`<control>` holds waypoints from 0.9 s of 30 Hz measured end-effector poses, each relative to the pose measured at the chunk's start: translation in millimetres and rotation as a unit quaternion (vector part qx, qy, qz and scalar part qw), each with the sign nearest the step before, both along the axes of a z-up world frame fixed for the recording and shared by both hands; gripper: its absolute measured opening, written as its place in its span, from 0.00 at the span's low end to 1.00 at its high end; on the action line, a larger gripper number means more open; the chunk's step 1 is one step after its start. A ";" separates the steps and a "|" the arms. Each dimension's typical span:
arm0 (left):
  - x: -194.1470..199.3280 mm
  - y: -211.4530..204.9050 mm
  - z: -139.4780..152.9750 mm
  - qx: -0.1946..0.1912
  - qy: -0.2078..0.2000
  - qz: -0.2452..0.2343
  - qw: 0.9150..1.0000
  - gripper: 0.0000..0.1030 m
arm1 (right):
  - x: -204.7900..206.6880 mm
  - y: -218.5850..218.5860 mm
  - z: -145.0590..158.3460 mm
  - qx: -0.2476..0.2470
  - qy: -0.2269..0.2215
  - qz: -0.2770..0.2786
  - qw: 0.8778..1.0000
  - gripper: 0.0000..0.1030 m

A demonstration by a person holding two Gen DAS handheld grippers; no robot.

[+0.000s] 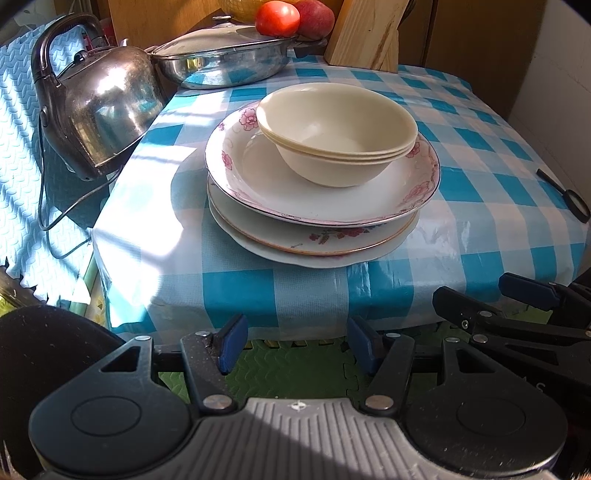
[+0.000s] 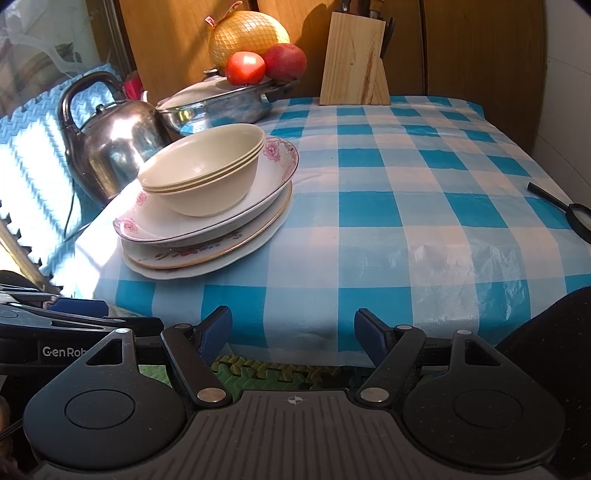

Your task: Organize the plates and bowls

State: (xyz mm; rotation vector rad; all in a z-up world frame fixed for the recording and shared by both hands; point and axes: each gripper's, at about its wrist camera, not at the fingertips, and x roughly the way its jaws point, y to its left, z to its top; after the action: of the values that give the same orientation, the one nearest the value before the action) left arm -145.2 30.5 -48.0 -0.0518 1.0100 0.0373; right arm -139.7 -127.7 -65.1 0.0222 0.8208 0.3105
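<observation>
Three nested cream bowls (image 1: 338, 133) (image 2: 203, 168) sit in a deep pink-flowered plate (image 1: 321, 199) (image 2: 155, 221). That plate tops a stack of flat floral plates (image 1: 314, 243) (image 2: 207, 254) on the blue-checked tablecloth (image 1: 480, 155) (image 2: 388, 192). My left gripper (image 1: 295, 345) hangs open before the table's front edge, short of the stack, nothing between its blue pads. My right gripper (image 2: 293, 338) is likewise open and empty, to the right of the stack; the right gripper (image 1: 517, 299) also shows in the left wrist view at the right.
A steel kettle (image 1: 99, 110) (image 2: 110, 144) with a cord stands left of the stack. Behind are a lidded steel pan (image 1: 225, 59) (image 2: 218, 103), a tomato (image 2: 245, 68), an apple (image 2: 286, 61), a pomelo (image 2: 247, 35) and a knife block (image 1: 365, 33) (image 2: 354, 61). A magnifying glass (image 1: 570, 199) (image 2: 572, 214) lies at the right edge.
</observation>
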 end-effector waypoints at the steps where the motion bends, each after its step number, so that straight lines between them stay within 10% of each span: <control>1: 0.2 -0.2 -0.3 0.000 0.000 0.000 1.000 0.51 | 0.0 0.3 0.0 -0.001 0.001 0.000 1.000 0.77; 27: 3.0 3.6 -5.2 -0.021 0.006 0.001 1.000 0.51 | 4.0 -3.6 -1.3 0.028 0.010 -0.008 1.000 0.77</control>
State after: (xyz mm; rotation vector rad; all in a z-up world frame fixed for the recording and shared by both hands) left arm -142.2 34.1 -53.2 -0.0913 1.0231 0.0184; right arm -135.7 -131.3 -66.4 0.0849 0.8317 0.3182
